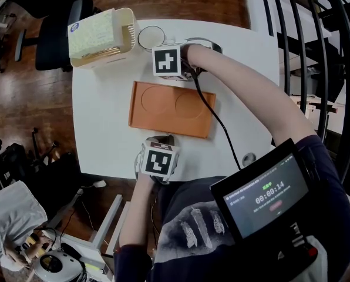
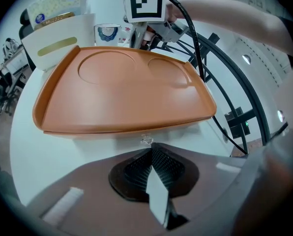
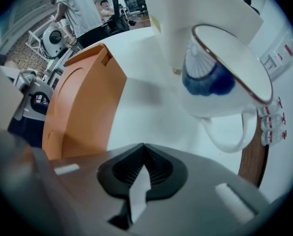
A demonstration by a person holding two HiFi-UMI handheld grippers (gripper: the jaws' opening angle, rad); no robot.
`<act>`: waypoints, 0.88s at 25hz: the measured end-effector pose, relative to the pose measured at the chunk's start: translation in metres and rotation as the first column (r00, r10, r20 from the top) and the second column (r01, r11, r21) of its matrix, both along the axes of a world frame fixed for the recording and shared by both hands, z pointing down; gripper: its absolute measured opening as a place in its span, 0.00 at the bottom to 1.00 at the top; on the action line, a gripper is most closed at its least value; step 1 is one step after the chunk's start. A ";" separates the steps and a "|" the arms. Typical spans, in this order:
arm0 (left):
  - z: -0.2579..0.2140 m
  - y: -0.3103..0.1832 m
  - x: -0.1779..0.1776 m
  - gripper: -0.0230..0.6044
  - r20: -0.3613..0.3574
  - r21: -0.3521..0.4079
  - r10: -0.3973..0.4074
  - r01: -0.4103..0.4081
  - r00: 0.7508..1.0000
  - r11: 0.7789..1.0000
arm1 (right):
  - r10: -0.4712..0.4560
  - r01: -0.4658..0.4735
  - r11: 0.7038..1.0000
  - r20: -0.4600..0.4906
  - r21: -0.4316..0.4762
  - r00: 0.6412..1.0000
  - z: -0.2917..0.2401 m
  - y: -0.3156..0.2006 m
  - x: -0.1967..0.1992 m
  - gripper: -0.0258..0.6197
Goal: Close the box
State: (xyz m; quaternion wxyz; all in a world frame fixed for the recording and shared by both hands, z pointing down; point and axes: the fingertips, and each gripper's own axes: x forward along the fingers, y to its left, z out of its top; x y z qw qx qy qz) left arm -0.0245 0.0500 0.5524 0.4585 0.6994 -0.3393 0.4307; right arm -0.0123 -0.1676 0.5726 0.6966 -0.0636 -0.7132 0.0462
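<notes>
orange box (image 1: 172,109) lid down, cream bin (image 1: 130,33) w/ tissue pack (image 1: 93,34)

Tiny clear bit (image 2: 145,140) on box (image 2: 122,92) edge, perhaps a latch

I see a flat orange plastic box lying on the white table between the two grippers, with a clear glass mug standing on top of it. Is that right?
Not quite: the clear glass mug stands on the white table, beyond the flat orange plastic box, as the head view shows.
</notes>
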 end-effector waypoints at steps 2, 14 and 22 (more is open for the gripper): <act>-0.005 -0.003 0.004 0.06 -0.021 0.005 -0.007 0.007 1.000 1.000 | -0.021 0.021 1.000 0.005 0.007 1.000 0.002 -0.001 -0.003 0.05; -0.009 -0.026 0.012 0.06 -0.026 0.059 -0.012 0.013 1.000 0.998 | -0.052 0.052 0.998 0.006 0.031 0.999 0.003 -0.003 -0.006 0.05; -0.009 -0.026 0.013 0.06 -0.034 0.052 0.001 0.001 0.999 0.999 | -0.021 0.021 1.000 0.000 0.019 1.000 0.001 -0.003 -0.001 0.05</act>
